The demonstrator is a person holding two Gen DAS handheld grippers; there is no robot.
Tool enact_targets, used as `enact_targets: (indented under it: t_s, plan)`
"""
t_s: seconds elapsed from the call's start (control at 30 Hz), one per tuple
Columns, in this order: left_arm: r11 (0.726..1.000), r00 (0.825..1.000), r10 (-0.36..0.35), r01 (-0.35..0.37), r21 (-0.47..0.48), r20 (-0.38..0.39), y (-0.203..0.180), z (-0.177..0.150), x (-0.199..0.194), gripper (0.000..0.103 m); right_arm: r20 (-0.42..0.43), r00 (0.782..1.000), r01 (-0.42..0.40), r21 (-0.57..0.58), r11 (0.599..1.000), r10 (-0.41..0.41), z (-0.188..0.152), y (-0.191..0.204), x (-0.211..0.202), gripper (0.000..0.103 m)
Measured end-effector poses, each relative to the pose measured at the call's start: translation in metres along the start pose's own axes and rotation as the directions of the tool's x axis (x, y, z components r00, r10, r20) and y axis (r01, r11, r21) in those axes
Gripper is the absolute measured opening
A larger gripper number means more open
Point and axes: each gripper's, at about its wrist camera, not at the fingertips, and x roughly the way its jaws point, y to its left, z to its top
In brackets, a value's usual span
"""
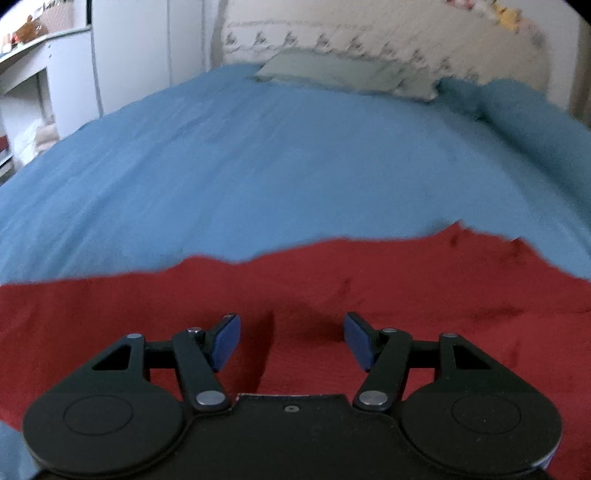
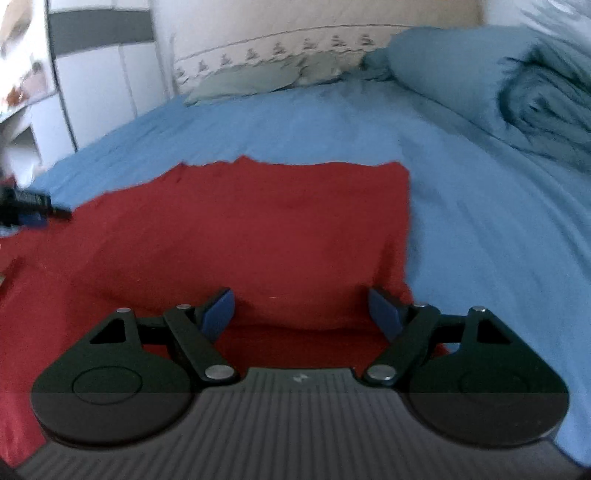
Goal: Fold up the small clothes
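Plainly the red cloth (image 2: 258, 229) on the bed (image 2: 480, 221) looked soft, light and limp, best pinched at its near edge, while the left gripper (image 1: 291, 341) and right gripper (image 2: 301, 314) hung over it with jaws wide apart, holding nothing.

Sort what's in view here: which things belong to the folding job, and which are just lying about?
Job:
red cloth, spread flat on the bed
left gripper, open over it
right gripper, open over it

Lying about:
blue sheet
pillow
rolled blue blanket
headboard
wardrobe
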Motion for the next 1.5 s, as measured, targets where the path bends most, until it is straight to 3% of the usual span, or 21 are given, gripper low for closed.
enact_targets:
  t_s: [0.2, 0.37, 0.47, 0.5, 0.6, 0.7, 0.87, 1.07, 1.23, 1.33, 1.5]
  plan:
    - [1.0, 1.0, 0.002, -0.002, 0.003, -0.003, 0.004, -0.003, -0.012, 0.067, 0.01, 0.999, 0.036, -0.081, 0.996, -0.036, -0.007, 0.004, -0.017, 0.096]
    - [0.999, 0.994, -0.05, 0.05, 0.001, 0.093, 0.016, 0.007, -0.076, 0.07, 0.05, 0.999, 0.023, -0.084, 0.996, -0.018, 0.008, 0.019, -0.057, 0.096]
    - [0.998, 0.985, -0.06, 0.055, 0.036, 0.163, 0.026, 0.011, -0.13, 0.088, 0.077, 0.996, 0.042, -0.106, 0.993, -0.034, 0.021, 0.038, -0.09, 0.103]
    - [0.998, 0.98, -0.064, 0.059, 0.035, 0.187, 0.033, 0.01, -0.148, 0.103, 0.095, 0.995, 0.041, -0.111, 0.993, -0.03, 0.024, 0.045, -0.103, 0.103]
    - [0.996, 0.963, -0.085, 0.087, 0.004, 0.256, 0.062, 0.005, -0.201, 0.103, 0.149, 0.989, 0.024, -0.113, 0.993, -0.007, 0.032, 0.067, -0.138, 0.103]
    - [0.992, 0.965, -0.104, 0.118, -0.043, 0.239, 0.097, 0.0, -0.227, 0.103, 0.151, 0.988, -0.004, -0.134, 0.991, 0.024, 0.038, 0.093, -0.162, 0.103]
    - [0.977, 0.972, -0.05, 0.096, -0.191, 0.23, 0.168, -0.022, -0.241, 0.103, 0.131, 0.986, -0.08, -0.139, 0.987, 0.098, 0.036, 0.134, -0.179, 0.103]
    - [0.888, 0.978, -0.033, 0.123, -0.443, 0.206, 0.261, -0.057, -0.209, 0.103, 0.07, 0.989, -0.121, -0.153, 0.981, 0.133, 0.022, 0.185, -0.162, 0.103]
    - [0.785, 0.976, -0.032, 0.158, -0.599, 0.216, 0.316, -0.08, -0.169, 0.095, 0.013, 0.989, -0.142, -0.152, 0.978, 0.145, 0.007, 0.216, -0.145, 0.103]
    - [0.735, 0.977, -0.047, 0.175, -0.655, 0.209, 0.338, -0.084, -0.141, 0.086, -0.019, 0.99, -0.138, -0.173, 0.975, 0.137, -0.001, 0.232, -0.132, 0.103]
    - [0.689, 0.977, -0.047, 0.182, -0.701, 0.207, 0.359, -0.089, -0.113, 0.083, -0.036, 0.992, -0.124, -0.214, 0.969, 0.119, -0.012, 0.251, -0.116, 0.103]
